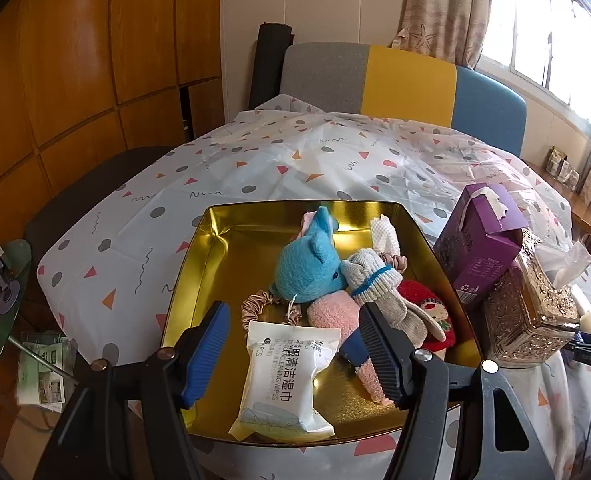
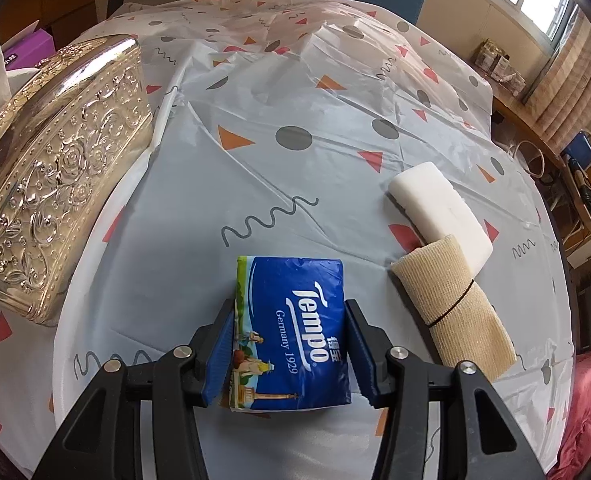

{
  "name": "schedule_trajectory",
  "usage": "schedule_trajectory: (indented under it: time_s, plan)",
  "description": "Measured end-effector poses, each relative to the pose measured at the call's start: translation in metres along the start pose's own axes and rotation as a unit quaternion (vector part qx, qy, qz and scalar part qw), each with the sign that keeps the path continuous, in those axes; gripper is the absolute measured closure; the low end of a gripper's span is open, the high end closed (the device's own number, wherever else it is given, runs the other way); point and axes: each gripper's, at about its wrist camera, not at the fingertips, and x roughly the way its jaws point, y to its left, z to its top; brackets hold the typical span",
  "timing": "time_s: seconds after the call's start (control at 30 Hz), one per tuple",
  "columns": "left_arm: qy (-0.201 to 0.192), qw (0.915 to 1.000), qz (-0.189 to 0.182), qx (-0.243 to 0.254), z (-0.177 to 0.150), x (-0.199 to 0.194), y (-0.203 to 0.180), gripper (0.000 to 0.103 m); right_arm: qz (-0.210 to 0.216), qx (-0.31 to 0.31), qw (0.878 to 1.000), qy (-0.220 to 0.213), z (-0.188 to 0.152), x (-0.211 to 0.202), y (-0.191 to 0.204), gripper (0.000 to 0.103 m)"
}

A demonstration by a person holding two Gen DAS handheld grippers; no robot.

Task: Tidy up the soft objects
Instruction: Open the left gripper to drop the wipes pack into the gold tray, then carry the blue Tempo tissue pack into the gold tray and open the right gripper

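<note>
A gold metal tray (image 1: 215, 248) on the patterned tablecloth holds a blue plush toy (image 1: 303, 268), a pink sock (image 1: 331, 316), a grey sock (image 1: 375, 280), a red knitted piece (image 1: 427, 304), a satin scrunchie (image 1: 255, 304) and a white wipes packet (image 1: 287, 384). My left gripper (image 1: 295, 312) hangs open above the tray's near end. The wipes packet lies flat below it, untouched by either pad. My right gripper (image 2: 290, 306) is shut on a blue Tempo tissue pack (image 2: 295, 320) just over the cloth. A white foam block (image 2: 439, 208) and a beige rolled bandage (image 2: 451, 308) lie to its right.
An ornate gold tissue box (image 2: 55, 184) stands left of the right gripper, right of the tray, with a purple tissue box (image 1: 479, 248) behind it. A grey, yellow and blue chair back (image 1: 407, 84) rises at the table's far edge. A glass side table (image 1: 3, 280) sits at the left.
</note>
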Motion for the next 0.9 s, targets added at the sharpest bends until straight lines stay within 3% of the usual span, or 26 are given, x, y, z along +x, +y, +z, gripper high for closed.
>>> schedule_trajectory:
  time_s: [0.23,0.47,0.73,0.9]
  plan:
    - [0.002,1.0,0.005,-0.004,-0.002,-0.001,0.008,0.032,0.001,0.039,0.999,0.013,0.005,0.001,-0.004,0.051]
    - [0.007,0.9999,0.007,-0.009,-0.003,0.001,0.016,0.031,0.024,0.129,0.991,0.004,0.023,-0.007,-0.027,0.052]
    - [0.014,0.9998,0.007,-0.015,-0.006,0.007,0.022,0.031,0.032,0.146,0.986,-0.076,0.073,-0.067,-0.031,0.052]
    - [0.012,0.9994,0.015,-0.03,-0.003,0.007,0.035,0.031,0.067,0.101,0.979,-0.161,0.11,-0.139,0.004,0.052]
